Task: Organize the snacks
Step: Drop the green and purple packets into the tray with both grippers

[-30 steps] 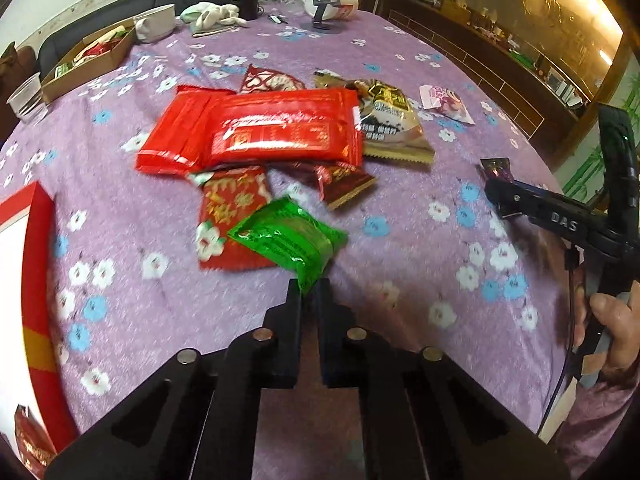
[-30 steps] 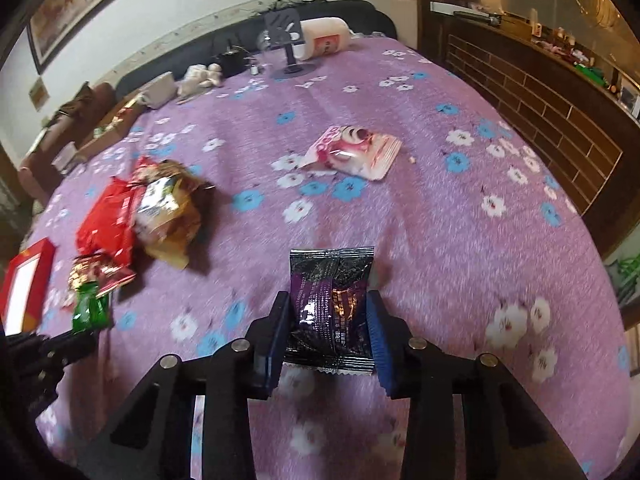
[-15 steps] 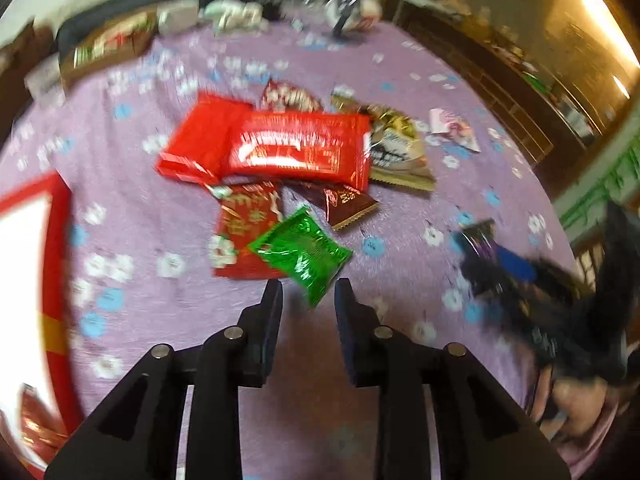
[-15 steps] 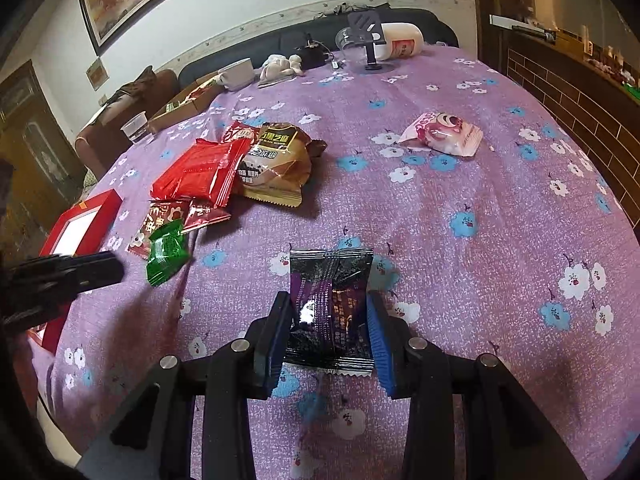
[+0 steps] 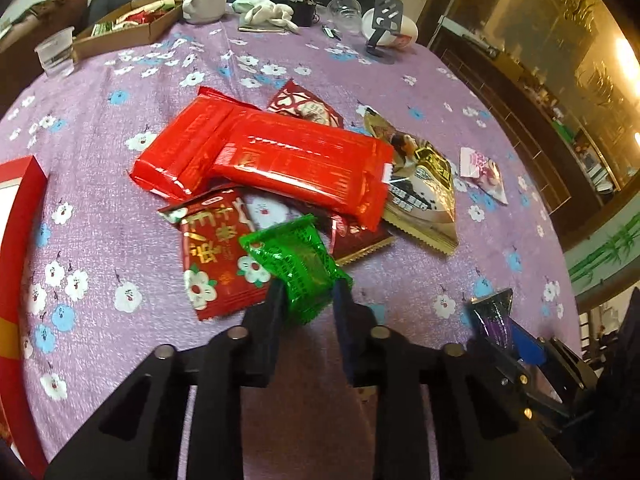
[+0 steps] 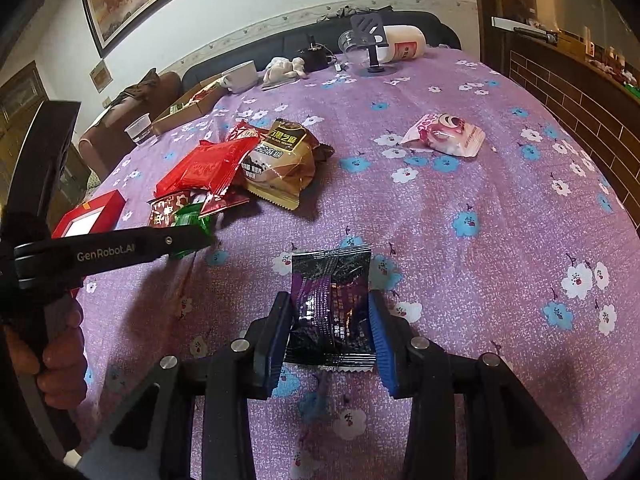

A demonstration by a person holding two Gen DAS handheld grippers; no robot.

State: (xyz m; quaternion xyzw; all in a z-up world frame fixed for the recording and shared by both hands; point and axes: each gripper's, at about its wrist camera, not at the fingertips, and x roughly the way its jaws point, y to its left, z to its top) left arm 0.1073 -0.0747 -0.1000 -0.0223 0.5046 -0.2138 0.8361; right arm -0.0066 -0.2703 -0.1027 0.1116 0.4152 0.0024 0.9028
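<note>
Two tongs (image 5: 306, 300) (image 6: 330, 332), each gripping snacks.

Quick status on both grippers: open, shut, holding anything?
Left gripper: jaws closing on the green snack packet, which is between the fingers.
Right gripper: shut on the dark purple snack packet.

The left gripper (image 5: 307, 300), shut empty just short of the green packet (image 5: 297, 270) a second ago, parted its jaws and slid forward around it; the jaws were now closing on the packet's near end. The right gripper (image 6: 330, 332) swung its purple packet (image 6: 331, 308) leftward, bringing the snack pile (image 6: 240, 164) and the red box (image 6: 94, 214) into its view.
</note>
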